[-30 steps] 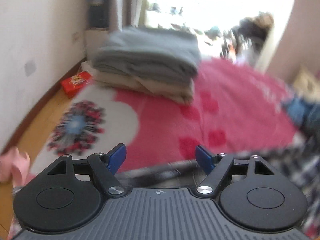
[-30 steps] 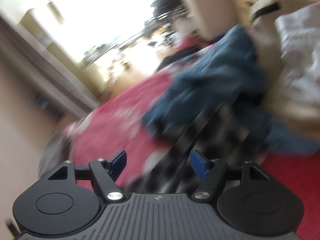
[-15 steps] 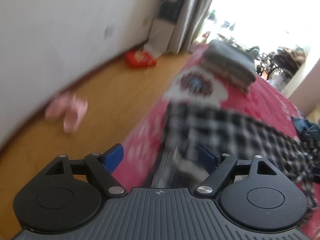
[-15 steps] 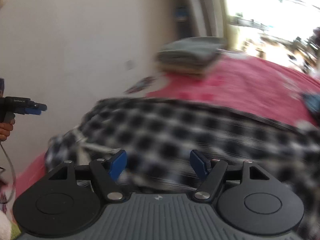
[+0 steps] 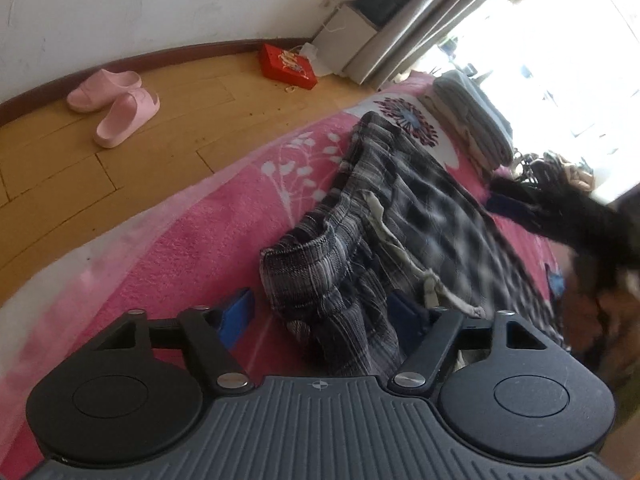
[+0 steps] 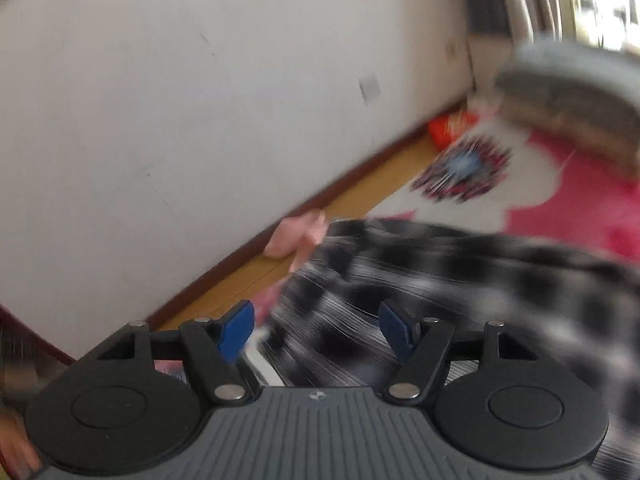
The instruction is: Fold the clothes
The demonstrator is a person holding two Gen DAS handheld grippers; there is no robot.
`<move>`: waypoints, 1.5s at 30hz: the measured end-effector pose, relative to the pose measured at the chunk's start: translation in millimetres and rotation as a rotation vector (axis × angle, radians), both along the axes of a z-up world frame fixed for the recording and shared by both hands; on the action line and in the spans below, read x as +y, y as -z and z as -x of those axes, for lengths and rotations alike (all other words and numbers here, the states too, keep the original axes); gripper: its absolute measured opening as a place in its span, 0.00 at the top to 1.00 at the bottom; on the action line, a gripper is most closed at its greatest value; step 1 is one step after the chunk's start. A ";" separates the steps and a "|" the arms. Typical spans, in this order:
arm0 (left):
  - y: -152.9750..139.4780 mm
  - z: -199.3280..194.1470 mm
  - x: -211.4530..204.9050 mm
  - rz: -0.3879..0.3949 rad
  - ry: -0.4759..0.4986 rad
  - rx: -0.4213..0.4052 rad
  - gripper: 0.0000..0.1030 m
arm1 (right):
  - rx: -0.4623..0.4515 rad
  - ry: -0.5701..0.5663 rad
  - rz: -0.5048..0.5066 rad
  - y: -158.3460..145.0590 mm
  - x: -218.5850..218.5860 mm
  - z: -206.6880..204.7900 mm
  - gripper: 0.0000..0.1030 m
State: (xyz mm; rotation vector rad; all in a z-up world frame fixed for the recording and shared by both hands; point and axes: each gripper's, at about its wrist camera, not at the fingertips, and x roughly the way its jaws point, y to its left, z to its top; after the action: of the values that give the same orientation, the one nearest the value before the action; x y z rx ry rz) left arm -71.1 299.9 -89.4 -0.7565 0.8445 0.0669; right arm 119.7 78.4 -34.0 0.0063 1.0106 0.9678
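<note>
Black-and-white plaid trousers (image 5: 400, 208) with a pale drawstring lie stretched along the pink bed cover (image 5: 208, 240). Their bunched waistband rises between the blue pads (image 5: 236, 314) of my left gripper (image 5: 320, 314), whose jaws stand wide apart, not closed on it. In the blurred right wrist view the same plaid cloth (image 6: 460, 280) fills the lower right and reaches between the spread jaws of my right gripper (image 6: 316, 326). A dark blurred shape (image 5: 580, 224) crosses the far right of the left wrist view; I cannot tell what it is.
A stack of folded grey and beige clothes (image 5: 472, 120) sits at the bed's far end by the bright window. On the wooden floor (image 5: 120, 152) lie pink slippers (image 5: 116, 104) and a red box (image 5: 286, 66); a white wall (image 6: 200, 100) runs alongside.
Both views have swung from the far bed toward the near bed edge and floor. The plaid trousers now lie spread on the cover, with the waistband up between the left gripper's fingers.
</note>
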 end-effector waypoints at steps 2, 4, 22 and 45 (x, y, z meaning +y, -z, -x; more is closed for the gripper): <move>4.0 0.8 -2.6 -0.013 0.007 0.002 0.44 | 0.089 0.028 0.041 13.4 33.4 -16.1 0.31; 6.9 1.7 -7.0 -0.044 0.013 -0.001 0.48 | 0.138 0.046 0.102 27.9 60.6 -24.1 0.32; 6.3 8.4 -48.7 -0.384 0.015 -0.126 0.84 | -0.112 0.053 0.526 58.2 142.8 10.9 0.59; 16.6 6.1 19.0 -0.302 -0.237 -0.112 0.90 | -0.043 0.082 0.280 45.0 177.6 -6.3 0.81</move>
State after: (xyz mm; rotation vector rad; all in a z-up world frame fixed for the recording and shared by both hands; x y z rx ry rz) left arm -77.2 318.9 -106.0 -0.5663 0.6174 0.3529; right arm 126.0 256.0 -79.0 -0.2034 1.0902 0.7430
